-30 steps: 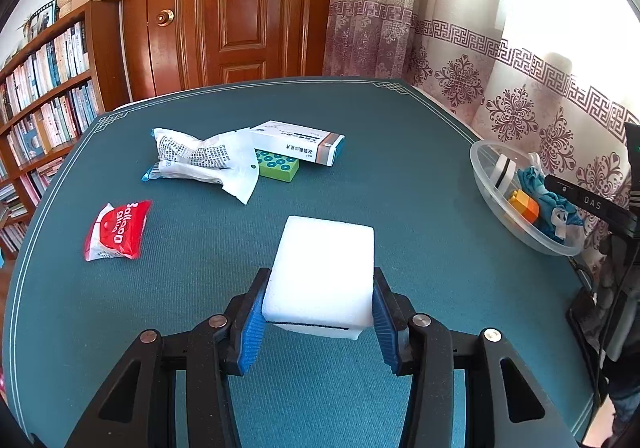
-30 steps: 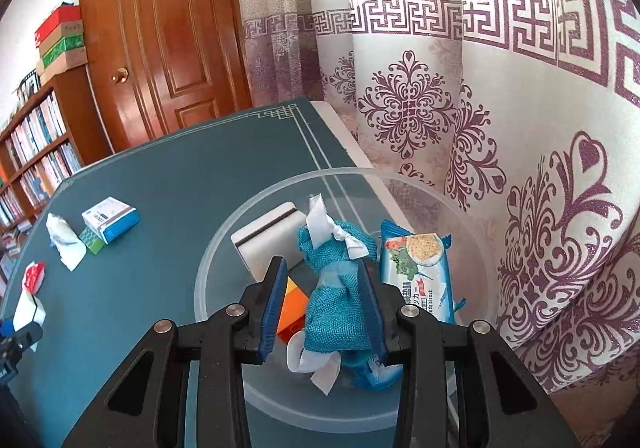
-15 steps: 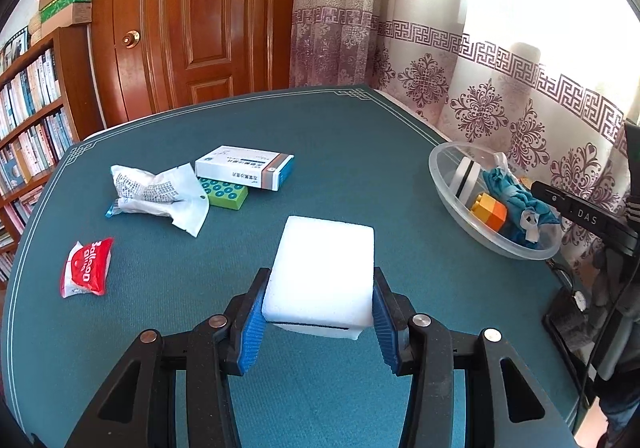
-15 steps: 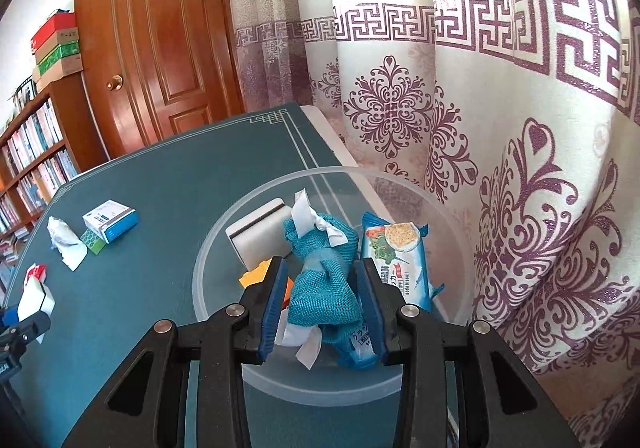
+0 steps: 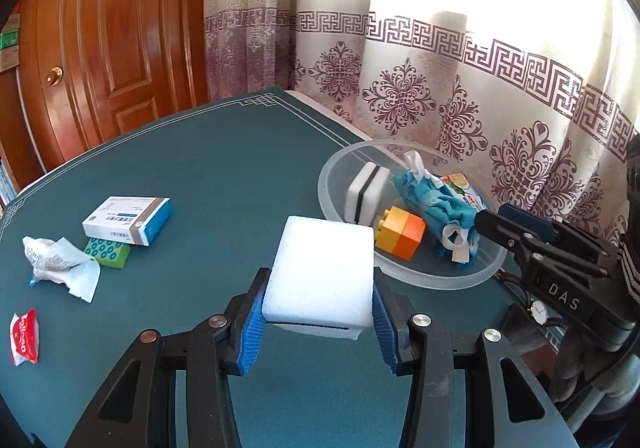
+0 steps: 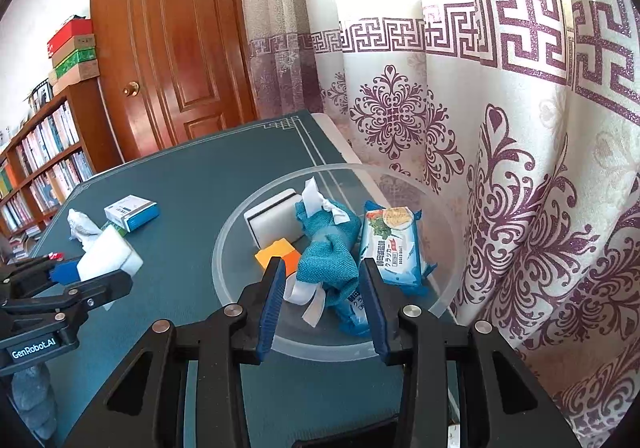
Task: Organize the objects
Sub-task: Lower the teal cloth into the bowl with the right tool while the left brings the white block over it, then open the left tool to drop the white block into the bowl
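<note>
Left gripper (image 5: 319, 322) clamped on white sponge (image 5: 322, 280), underside hidden. Right gripper (image 6: 323, 298) jaws apart over clear bowl (image 6: 240, 298), teal cloth (image 6: 330, 254) half-covering packet.

I'm looking into a lived-in home room, likely a study: a panelled wooden door (image 6: 176, 48) with a brass knob, patterned purple-and-white curtains (image 6: 500, 108), a bookshelf (image 6: 40, 164) packed with books, and a green-topped table (image 5: 224, 168) against the curtains.
</note>
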`<state>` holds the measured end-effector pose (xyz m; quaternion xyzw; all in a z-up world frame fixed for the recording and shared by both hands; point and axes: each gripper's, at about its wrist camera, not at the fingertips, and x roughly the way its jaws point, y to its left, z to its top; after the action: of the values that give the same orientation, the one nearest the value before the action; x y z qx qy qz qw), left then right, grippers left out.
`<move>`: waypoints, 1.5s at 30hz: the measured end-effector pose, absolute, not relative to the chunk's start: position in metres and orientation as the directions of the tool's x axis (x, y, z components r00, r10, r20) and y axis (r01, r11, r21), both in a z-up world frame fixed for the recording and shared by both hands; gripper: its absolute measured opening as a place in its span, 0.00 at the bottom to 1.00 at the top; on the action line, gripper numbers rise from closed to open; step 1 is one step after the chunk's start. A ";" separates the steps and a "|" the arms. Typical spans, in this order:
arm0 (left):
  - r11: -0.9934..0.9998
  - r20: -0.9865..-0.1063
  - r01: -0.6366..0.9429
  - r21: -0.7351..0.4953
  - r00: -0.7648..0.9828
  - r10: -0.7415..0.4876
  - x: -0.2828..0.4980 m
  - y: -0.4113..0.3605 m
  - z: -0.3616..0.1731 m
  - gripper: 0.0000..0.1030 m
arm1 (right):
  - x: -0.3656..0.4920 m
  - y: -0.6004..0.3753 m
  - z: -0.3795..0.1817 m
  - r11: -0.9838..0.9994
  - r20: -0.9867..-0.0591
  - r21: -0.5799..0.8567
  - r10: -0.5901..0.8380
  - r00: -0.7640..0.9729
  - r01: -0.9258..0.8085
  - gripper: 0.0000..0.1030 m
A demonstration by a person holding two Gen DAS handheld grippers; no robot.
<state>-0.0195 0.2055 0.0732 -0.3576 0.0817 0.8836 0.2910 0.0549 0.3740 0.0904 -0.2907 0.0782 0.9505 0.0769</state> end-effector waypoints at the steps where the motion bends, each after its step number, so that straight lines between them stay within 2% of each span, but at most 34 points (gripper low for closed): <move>1: -0.810 -0.682 -0.582 -0.071 -0.564 0.465 -0.022 0.212 0.073 0.48 | 0.055 0.375 0.090 -0.976 -0.566 0.109 0.096 -0.819 -0.189 0.39; 8: -0.775 -0.717 -0.625 -0.094 -0.498 0.488 -0.035 0.251 0.064 0.48 | 0.057 0.386 0.089 -0.967 -0.567 0.146 0.090 -0.819 -0.207 0.39; 22: -0.766 -0.730 -0.638 -0.077 -0.488 0.479 -0.072 0.284 0.050 0.48 | 0.050 0.397 0.081 -0.959 -0.587 0.174 0.082 -0.806 -0.224 0.39; 28: -0.769 -0.720 -0.639 -0.011 -0.528 0.449 -0.079 0.300 0.048 0.49 | 0.049 0.397 0.081 -0.959 -0.586 0.172 0.083 -0.806 -0.224 0.39; 31: -0.763 -0.702 -0.646 0.008 -0.547 0.456 -0.079 0.303 0.051 0.56 | 0.049 0.395 0.081 -0.961 -0.582 0.163 0.089 -0.808 -0.223 0.39; 33: -0.759 -0.683 -0.651 0.018 -0.562 0.467 -0.076 0.301 0.054 0.75 | 0.050 0.394 0.082 -0.961 -0.580 0.164 0.087 -0.810 -0.221 0.39; 35: -0.754 -0.661 -0.656 0.029 -0.579 0.478 -0.071 0.297 0.057 0.80 | 0.050 0.394 0.083 -0.961 -0.577 0.164 0.088 -0.812 -0.221 0.39; 39: -0.758 -0.645 -0.650 0.054 -0.602 0.470 -0.065 0.290 0.064 0.83 | 0.052 0.393 0.084 -0.961 -0.576 0.166 0.088 -0.813 -0.222 0.39; 45: -0.796 -0.640 -0.604 0.024 -0.621 0.452 -0.068 0.272 0.068 0.86 | 0.054 0.389 0.085 -0.963 -0.575 0.165 0.081 -0.814 -0.213 0.39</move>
<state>-0.0679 0.2717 0.0676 -0.3192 0.1194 0.8924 0.2959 0.0536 0.3891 0.0847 -0.2947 0.1115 0.9459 0.0777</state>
